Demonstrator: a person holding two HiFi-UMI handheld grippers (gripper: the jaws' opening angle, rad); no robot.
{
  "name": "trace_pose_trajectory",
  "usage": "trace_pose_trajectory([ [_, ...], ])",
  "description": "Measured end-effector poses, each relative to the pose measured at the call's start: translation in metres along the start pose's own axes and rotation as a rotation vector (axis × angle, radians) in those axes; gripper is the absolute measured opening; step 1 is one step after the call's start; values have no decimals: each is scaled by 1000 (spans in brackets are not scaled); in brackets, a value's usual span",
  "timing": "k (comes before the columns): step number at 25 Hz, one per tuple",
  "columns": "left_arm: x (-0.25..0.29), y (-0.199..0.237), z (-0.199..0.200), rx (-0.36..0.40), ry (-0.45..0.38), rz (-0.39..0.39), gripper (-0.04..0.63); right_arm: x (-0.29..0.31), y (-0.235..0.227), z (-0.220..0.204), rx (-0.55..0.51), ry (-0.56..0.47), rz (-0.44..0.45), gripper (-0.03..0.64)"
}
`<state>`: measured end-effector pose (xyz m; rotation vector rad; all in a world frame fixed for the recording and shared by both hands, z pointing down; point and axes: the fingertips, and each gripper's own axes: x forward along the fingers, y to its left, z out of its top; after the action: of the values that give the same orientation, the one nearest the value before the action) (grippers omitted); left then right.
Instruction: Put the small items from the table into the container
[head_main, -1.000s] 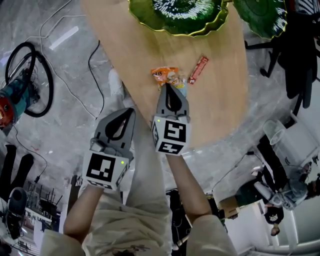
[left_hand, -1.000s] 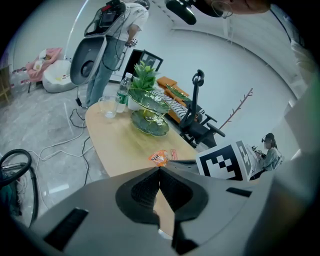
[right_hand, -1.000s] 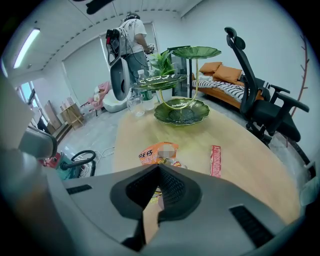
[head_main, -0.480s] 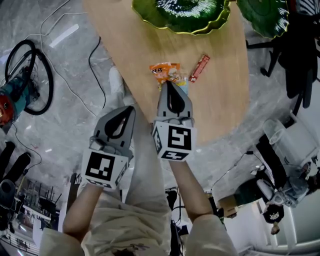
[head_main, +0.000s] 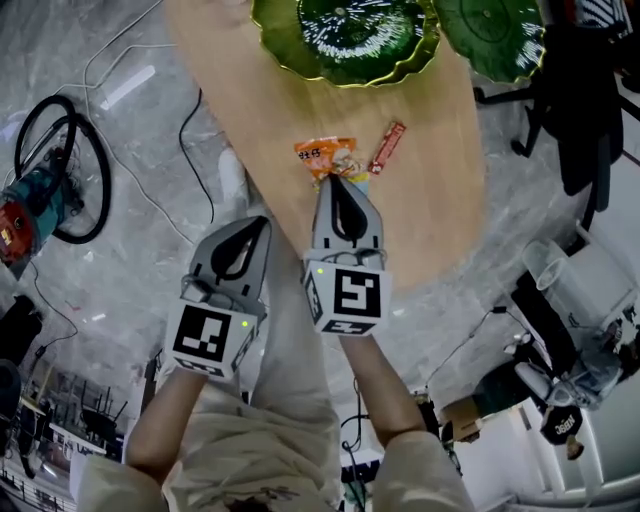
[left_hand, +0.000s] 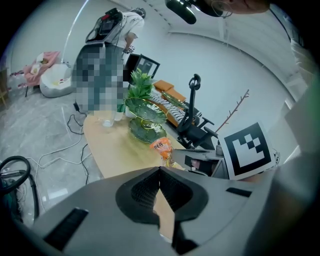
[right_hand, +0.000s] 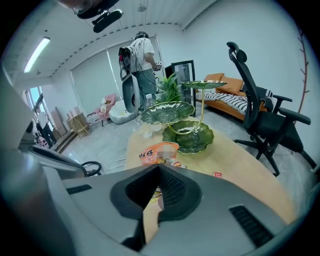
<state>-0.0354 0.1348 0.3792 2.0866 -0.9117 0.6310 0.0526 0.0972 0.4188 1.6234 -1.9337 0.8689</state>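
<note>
My right gripper (head_main: 336, 183) had its jaws closed on the edge of the orange snack packet (head_main: 324, 156), over the wooden surface (head_main: 430, 210). My left gripper (head_main: 261, 222) hung beside the surface, jaws closed on nothing. A red stick packet (head_main: 387, 147) lay near the green dish (head_main: 300, 45).

Your pale wooden tabletop (head_main: 280, 110) carries a dark green leaf-shaped glass dish (head_main: 400, 45) rimmed in gold, an orange snack packet (head_main: 322, 152) and a narrow red wrapper (head_main: 387, 147). The left gripper (head_main: 260, 222) and right gripper (head_main: 337, 181) are grey (their cubes black-and-white squares).
</note>
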Motion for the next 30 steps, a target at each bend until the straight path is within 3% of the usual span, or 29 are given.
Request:
trace_pose_trajectory([
  [9, -2, 5, 24, -26, -33, -20, 6, -5, 0, 29, 4, -61, -1, 5],
  [30, -4, 16, 52, 20, -38, -59, 6, -14, 10, 78, 48, -154, -45, 5],
])
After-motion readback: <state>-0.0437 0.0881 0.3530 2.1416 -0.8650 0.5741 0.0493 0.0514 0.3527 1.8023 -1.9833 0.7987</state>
